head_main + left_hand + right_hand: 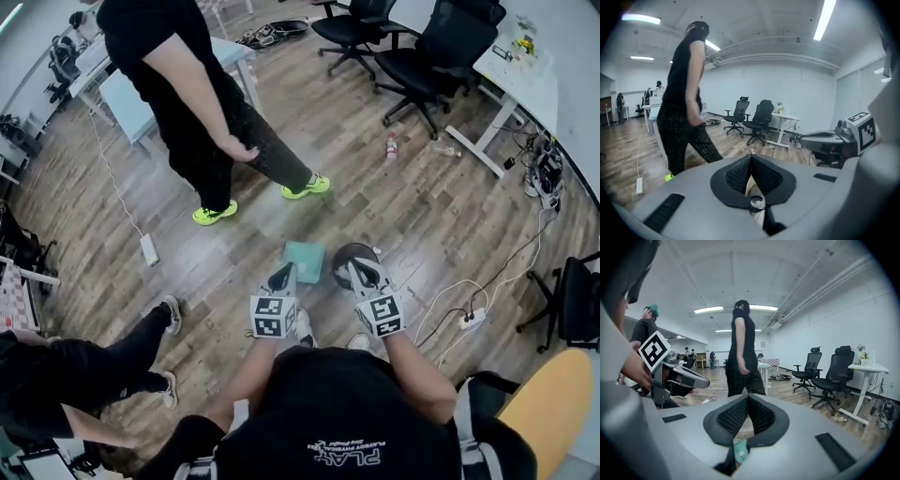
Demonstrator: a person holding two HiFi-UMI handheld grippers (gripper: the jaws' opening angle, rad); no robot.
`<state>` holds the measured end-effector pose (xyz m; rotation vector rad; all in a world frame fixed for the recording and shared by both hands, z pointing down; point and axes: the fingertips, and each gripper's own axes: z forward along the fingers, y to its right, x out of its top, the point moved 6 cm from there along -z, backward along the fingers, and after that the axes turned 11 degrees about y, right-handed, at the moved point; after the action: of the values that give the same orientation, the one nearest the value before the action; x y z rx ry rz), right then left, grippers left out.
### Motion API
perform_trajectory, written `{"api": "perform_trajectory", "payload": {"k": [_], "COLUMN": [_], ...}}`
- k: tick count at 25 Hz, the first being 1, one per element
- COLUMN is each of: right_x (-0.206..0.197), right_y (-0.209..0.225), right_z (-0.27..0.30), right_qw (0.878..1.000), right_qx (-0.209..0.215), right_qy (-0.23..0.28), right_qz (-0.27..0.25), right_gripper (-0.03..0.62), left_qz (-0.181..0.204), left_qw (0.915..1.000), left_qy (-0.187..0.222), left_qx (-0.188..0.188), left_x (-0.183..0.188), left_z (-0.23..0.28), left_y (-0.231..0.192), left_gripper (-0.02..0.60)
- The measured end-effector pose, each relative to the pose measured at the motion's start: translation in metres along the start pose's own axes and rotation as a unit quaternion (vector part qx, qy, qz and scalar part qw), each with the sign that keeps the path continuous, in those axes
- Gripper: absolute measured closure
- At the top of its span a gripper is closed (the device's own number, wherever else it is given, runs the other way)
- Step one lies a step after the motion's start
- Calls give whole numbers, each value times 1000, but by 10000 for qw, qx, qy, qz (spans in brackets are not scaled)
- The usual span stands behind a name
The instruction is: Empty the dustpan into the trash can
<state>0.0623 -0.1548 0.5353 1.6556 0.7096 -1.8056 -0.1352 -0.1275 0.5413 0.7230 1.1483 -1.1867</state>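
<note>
**Dustpan parked next to the bin, both grippers shut on nothing**

The teal dustpan (305, 261) is flat on the wood floor, just left of the small round dark trash can (345, 253), and the two look close to touching. The left gripper (751, 157) has its jaws pressed together with nothing between the pads. The right gripper (748, 396) is the same: tips meeting, empty, with a bit of teal showing on the floor below it. Both hover just above the pan and the can.

I can't see whether there's any dirt in the pan or the can. So this fits a pan waiting to be lifted, or one already tipped out and set back down.

What could go wrong, as I see it:
- The can looks small and light, and the right gripper is right over its rim – a bump could knock it over.
- A pan lying flat gives closed jaws nothing to bite – it could just get shoved along the floor.
- The bystander in neon shoes (215, 212) is standing near, and there are loose cables (472, 319) off to the right.
</note>
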Motion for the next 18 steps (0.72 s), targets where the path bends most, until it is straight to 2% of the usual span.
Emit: {"api": "perform_trajectory", "payload": {"k": [18], "right_x": [11], "right_y": [-3], "right_z": [-6], "right_qw": [9999], "right_qx": [-1], "right_qy": [122], "right_qz": [-79], "right_gripper": [571], "left_qz": [38], "left_qw": [10000], "left_qy": [37], "left_qx": [15], "left_x": [-3], "left_z": [-10], "left_y": [6], "left_gripper": [558]}}
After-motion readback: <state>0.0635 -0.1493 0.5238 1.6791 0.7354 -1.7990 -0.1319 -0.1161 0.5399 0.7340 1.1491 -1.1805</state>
